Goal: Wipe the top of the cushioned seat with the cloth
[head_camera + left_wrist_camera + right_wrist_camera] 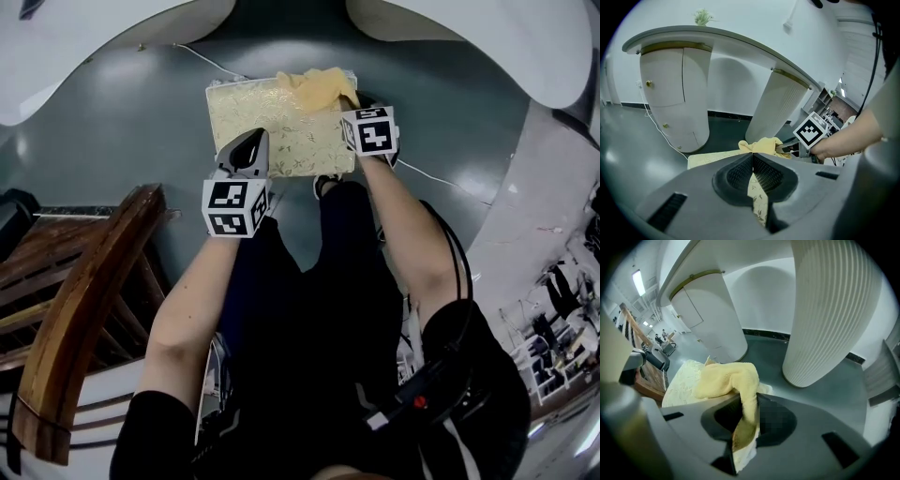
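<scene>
Pinching the cloth (725,378) by one fold, the right gripper (749,420) holds something soft and limp, likely to bunch on the seat (267,131). The left gripper (752,171) is clenched, empty.

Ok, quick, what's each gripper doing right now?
Left gripper: shut, empty, over the cushioned seat.
Right gripper: shut on the cloth.

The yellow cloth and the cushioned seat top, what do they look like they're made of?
The cloth looks like soft terry or microfibre: matte, with a fuzzy nap, draping limp from the right claw. The seat top looks like pale cream upholstery with a leafy woven or embossed pattern and a slight sheen; whether it is textile or vinyl is unclear.
</scene>
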Demonstrator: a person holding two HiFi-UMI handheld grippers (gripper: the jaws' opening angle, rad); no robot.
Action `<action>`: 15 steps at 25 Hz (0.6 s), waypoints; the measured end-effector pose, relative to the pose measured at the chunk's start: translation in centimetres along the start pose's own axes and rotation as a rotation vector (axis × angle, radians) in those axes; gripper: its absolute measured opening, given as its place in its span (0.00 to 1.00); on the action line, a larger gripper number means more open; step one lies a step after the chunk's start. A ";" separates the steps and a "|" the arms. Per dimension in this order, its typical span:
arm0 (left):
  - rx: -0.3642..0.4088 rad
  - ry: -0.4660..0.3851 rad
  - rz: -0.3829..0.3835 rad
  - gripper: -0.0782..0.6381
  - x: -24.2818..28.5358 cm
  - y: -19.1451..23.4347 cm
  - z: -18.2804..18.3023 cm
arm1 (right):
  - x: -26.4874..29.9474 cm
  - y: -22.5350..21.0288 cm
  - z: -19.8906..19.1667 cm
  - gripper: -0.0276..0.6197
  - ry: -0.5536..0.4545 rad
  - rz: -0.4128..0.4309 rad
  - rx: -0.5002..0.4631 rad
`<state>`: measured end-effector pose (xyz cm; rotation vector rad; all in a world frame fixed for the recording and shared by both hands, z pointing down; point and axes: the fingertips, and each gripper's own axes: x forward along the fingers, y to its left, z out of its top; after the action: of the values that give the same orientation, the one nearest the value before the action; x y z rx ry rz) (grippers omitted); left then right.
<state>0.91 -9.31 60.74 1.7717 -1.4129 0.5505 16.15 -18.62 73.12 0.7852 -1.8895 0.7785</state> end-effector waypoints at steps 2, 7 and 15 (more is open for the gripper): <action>0.013 0.003 -0.006 0.12 0.1 -0.3 0.2 | -0.5 -2.0 -0.7 0.16 0.027 -0.044 0.026; 0.047 -0.008 0.034 0.12 -0.4 0.6 0.6 | -3.4 -4.5 -1.4 0.16 0.005 -0.105 0.020; 0.055 -0.011 0.020 0.12 -4.5 3.7 0.6 | -10.2 7.0 3.0 0.16 -0.154 0.065 -0.130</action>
<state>-3.94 -7.30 58.24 1.8083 -1.4367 0.5955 13.00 -14.76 61.36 0.7230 -2.0892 0.6425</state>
